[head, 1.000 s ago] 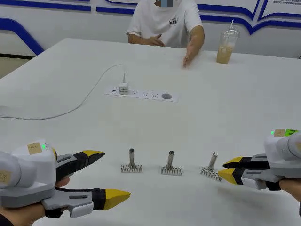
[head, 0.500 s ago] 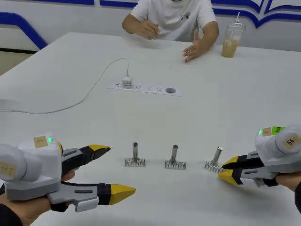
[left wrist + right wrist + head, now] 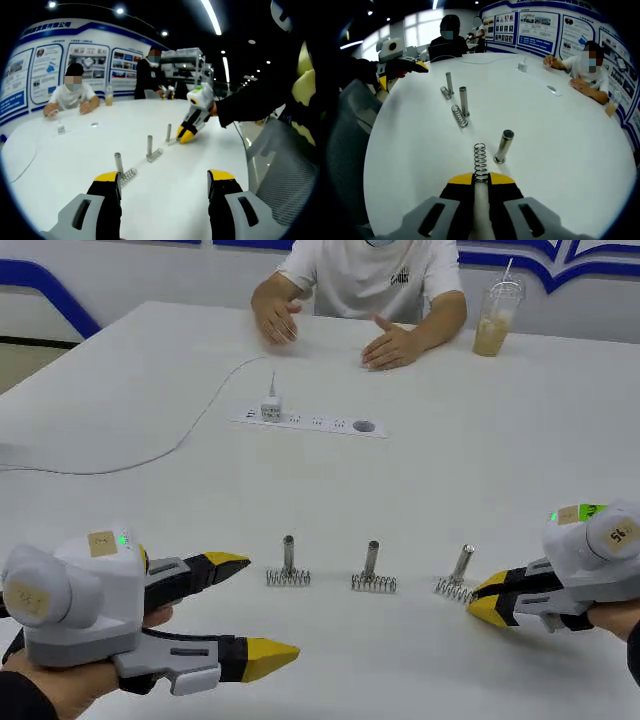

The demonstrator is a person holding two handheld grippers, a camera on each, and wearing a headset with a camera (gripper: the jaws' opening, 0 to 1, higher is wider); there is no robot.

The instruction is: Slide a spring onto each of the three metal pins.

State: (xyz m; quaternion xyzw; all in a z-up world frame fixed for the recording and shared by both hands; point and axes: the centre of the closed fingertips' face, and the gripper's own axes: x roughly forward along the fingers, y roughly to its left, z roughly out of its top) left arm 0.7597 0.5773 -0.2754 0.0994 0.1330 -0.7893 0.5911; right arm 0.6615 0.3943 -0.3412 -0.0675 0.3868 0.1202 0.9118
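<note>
Your left gripper (image 3: pixel 270 605), jaws wide apart, has edged toward the leftmost upright silver metal pin (image 3: pixel 288 552), while your right gripper (image 3: pixel 474 602) stays pinched on the rightmost small coiled wire spring (image 3: pixel 452 589), so no pin is loaded yet.

Grey-white left gripper (image 3: pixel 270 605); yellow-tipped black fingers (image 3: pixel 262 657)

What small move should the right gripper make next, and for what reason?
Probably the right gripper should pinch the near end of the spring firmly and lift it just off the table. Its jaws stand almost together at that end, though I cannot tell if they grip it. The spring lies flat beside the upright pin, which is bare.
</note>
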